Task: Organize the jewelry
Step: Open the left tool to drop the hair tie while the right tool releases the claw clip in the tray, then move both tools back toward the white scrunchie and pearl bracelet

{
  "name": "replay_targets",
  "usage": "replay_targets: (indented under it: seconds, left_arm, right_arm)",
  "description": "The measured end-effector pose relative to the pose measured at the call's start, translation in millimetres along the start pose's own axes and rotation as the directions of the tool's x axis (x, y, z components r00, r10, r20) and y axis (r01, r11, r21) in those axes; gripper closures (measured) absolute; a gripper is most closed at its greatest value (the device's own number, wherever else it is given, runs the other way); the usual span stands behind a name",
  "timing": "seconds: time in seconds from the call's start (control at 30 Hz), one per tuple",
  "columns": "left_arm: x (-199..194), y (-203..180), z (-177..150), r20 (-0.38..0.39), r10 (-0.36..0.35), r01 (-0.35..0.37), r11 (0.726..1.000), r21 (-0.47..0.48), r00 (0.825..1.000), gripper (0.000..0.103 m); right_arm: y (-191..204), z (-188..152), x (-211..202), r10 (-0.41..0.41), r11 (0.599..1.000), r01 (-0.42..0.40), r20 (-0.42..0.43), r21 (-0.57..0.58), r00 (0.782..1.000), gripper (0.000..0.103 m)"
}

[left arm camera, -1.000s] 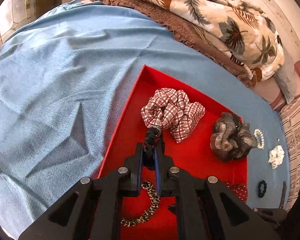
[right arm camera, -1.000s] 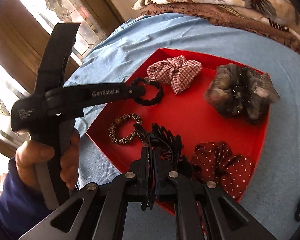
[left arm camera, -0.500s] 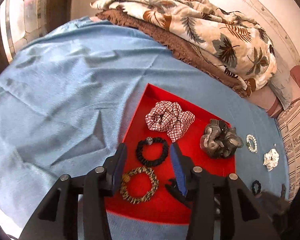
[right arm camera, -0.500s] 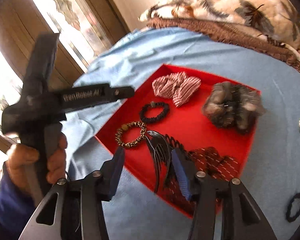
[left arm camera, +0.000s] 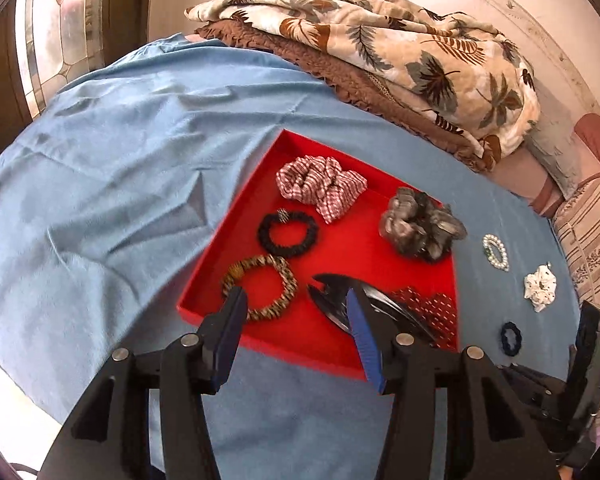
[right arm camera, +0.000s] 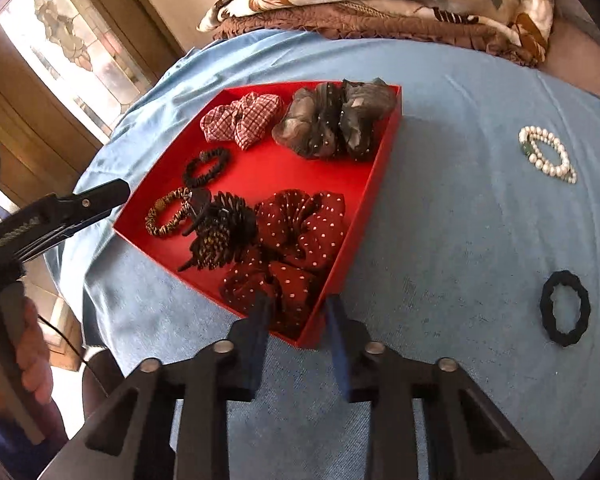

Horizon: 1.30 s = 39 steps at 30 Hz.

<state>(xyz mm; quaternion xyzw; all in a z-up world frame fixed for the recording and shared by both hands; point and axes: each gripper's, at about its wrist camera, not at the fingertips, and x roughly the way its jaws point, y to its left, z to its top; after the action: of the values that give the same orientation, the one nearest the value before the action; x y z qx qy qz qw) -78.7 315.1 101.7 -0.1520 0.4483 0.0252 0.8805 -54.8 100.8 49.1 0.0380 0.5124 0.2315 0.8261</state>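
A red tray [left arm camera: 268, 168] [right arm camera: 380, 184] lies on a blue sheet. In it lie a checked scrunchie [left arm camera: 320, 188] [right arm camera: 242, 118], a grey scrunchie [left arm camera: 420, 226] [right arm camera: 334, 120], a black hair tie [left arm camera: 287, 230] [right arm camera: 206, 167], a leopard-print tie [left arm camera: 260, 286] [right arm camera: 168, 213], a black claw clip [left arm camera: 340, 304] [right arm camera: 220, 232] and a dotted maroon scrunchie [right arm camera: 292, 240]. My left gripper [left arm camera: 296, 322] is open and empty above the tray's near edge. My right gripper [right arm camera: 298, 322] is open and empty at the tray's near corner.
On the sheet right of the tray lie a pearl bracelet [right arm camera: 548, 154] [left arm camera: 496, 252], a black hair tie [right arm camera: 565, 308] [left arm camera: 511, 338] and a white scrunchie [left arm camera: 540, 286]. Folded blankets [left arm camera: 380, 52] are stacked behind. The left gripper shows at the right wrist view's left edge [right arm camera: 56, 216].
Both grippers opened and drew back from the tray. The left let go of the black hair tie and the right let go of the claw clip; both now lie in the tray.
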Motion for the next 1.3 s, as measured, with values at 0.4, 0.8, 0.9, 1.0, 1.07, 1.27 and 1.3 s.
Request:
replay_targets:
  seconds: [0.4,0.8,0.9,1.0,1.07,1.27,1.3]
  left_arm:
    - [-20.9,-15.2,-20.2,0.022,-0.002,0.001,1.0,0.015,1.0,0.052]
    - [-39.2,-39.1,-34.3,0.073,0.052,-0.058,0.994,0.089,0.996,0.051]
    - [-38.4,-52.7,-35.4,0.074,0.039,-0.048,0.992,0.113,0.996,0.051]
    - [-37.5,-70.5,-38.7,0.071,0.022,-0.032,0.99,0.141,0.997,0.051]
    - [-39.3,-84.9,-42.8,0.067,0.0,-0.011,0.985,0.17,0.998,0.051]
    - [-54.2,-120.1,-62.5,0.088,-0.026,0.0,0.959,0.283,0.996,0.046]
    - [-56.1,-122.7,-65.1,0.09,-0.026,-0.001,0.956,0.292,0.996,0.046]
  right_arm:
    - [-15.2,-0.3,-9.6,-0.065,0.998,0.064,-0.003,-0.017,0.998,0.077]
    - [-45.1,-14.8,-99.9,-0.118,0.992,0.107,0.208,0.064,0.971,0.044]
    - [-61.4,-27.6,-124.9,-0.184,0.982,0.167,0.236,0.089,0.954,0.04]
    - [-81.1,-43.2,-149.8,-0.24,0.969,0.213,0.265,0.13,0.934,0.032]
    - [-95.7,-53.9,-166.8,-0.276,0.956,0.235,0.28,0.174,0.919,0.031]
    - [-117.7,-79.9,-194.2,-0.328,0.933,0.257,0.301,0.251,0.895,0.03]
    - [-119.3,-85.0,-197.5,-0.332,0.931,0.259,0.304,0.258,0.893,0.029]
